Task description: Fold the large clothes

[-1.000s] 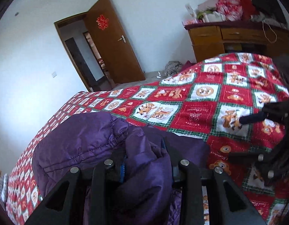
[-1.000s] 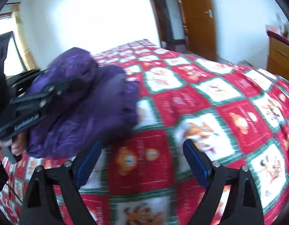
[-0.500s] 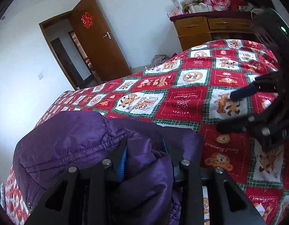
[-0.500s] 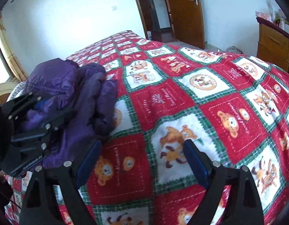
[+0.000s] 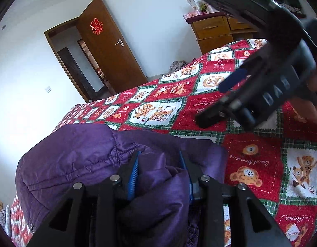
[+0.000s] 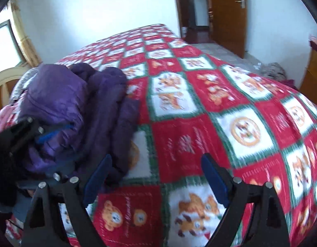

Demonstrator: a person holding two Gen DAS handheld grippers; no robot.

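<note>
Bedspread (image 5: 175,111) beneath downward-tilted left gripper (image 5: 159,164), jaws opening around jacket (image 5: 76,156)

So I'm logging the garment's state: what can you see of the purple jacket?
The purple jacket is a puffy, quilted coat of shiny fabric, bunched in a heap near the edge of the red bear-patterned bedspread. A thick fold sits between the pads of the left claw, whose jaws are opening. The right claw hangs open, apart from it.
</note>
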